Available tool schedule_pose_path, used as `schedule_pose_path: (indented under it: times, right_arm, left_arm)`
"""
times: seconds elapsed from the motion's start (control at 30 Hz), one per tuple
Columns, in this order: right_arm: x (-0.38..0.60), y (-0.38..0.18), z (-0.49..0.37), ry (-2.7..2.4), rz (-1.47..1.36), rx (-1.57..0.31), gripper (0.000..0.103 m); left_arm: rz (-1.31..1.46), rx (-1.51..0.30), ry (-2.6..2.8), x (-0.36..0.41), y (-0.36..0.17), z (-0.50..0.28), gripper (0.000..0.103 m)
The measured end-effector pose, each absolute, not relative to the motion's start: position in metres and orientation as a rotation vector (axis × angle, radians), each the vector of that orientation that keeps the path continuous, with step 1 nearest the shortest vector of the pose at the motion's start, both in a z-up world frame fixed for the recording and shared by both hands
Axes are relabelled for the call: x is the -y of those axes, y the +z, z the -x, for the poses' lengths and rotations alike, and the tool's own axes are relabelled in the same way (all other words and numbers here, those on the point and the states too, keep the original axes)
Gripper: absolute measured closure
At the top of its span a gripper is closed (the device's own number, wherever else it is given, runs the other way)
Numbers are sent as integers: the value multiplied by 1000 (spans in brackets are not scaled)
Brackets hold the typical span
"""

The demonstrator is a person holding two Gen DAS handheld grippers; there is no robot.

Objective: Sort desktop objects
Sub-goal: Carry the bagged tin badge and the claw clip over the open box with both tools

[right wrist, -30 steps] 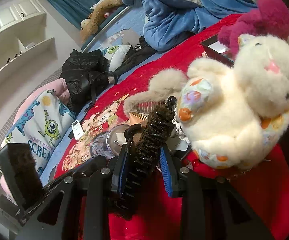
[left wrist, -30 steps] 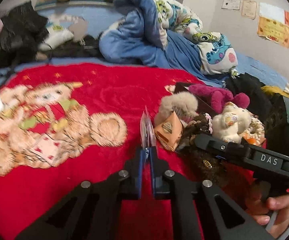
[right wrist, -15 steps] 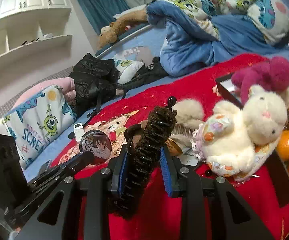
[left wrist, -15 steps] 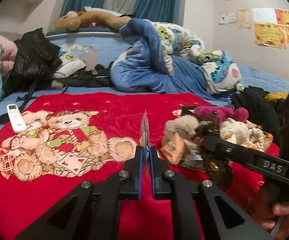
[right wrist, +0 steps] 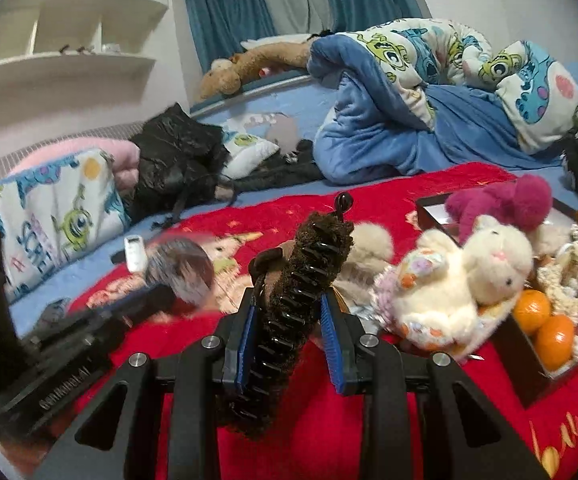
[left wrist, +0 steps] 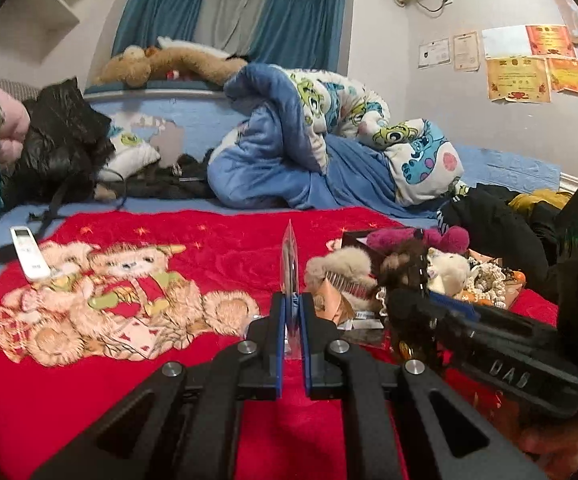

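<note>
- Left gripper (left wrist: pixel 292 334), low centre of the left wrist view: fingers (left wrist: pixel 277 344) pressed nearly together on a thin clear-sleeved badge (left wrist: pixel 290 264) held edge-on, upright above the red blanket (left wrist: pixel 217 236).
- Right gripper (right wrist: pixel 292 344), low centre of the right wrist view: fingers (right wrist: pixel 247 344) partly apart, clamped on a brown furry hair claw (right wrist: pixel 301 292) that slants up to the right, black teeth facing the camera.
- Seen from the right wrist view, same badge (right wrist: pixel 181 270) as a blurred round disc at mid left, just right of a white remote (right wrist: pixel 135 252).
- At right of that view: white plush rabbit (right wrist: pixel 469 276), magenta plush (right wrist: pixel 501 204) behind it, oranges (right wrist: pixel 545 324) in a dark tray (right wrist: pixel 509 344).
- Further up the frame: crumpled blue quilt (right wrist: pixel 389 120), black jacket (right wrist: pixel 177 160), on the bed.
</note>
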State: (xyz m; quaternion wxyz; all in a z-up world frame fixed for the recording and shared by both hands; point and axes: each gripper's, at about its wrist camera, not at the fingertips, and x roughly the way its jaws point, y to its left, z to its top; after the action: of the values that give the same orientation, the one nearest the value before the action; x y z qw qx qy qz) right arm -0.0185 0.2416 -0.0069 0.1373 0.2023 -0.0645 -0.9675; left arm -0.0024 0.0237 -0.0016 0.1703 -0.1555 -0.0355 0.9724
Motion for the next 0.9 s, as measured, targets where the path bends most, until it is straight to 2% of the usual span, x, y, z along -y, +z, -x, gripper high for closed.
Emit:
schedule_pose_path:
  times: [0.17,0.4,0.57,0.67,0.8,0.9]
  right_arm:
    - [-247,4,-5,-2888,-600,139,74]
    - [-270,31,-34,-2908,-554,218,74]
    - [-315,40,-47,-2928,-522,454,74]
    - [-347,44,-50,-2965,-555,408,74]
    - [-397,55,-64,-2967,-526,485,74]
    - [-430,61,-79,-2963,-492,542,74]
  left_arm:
    - [458,109,2770,-31,11,-10,96]
    - [466,136,2711,-59,29,-33,96]
    - [442,75,2678,-99,49,-49,96]
    - [418,109,2629,-121,61,-59,96]
    - [399,92,2595,-160,73,-69,96]
    - [397,145,2554,-183,73,-76,96]
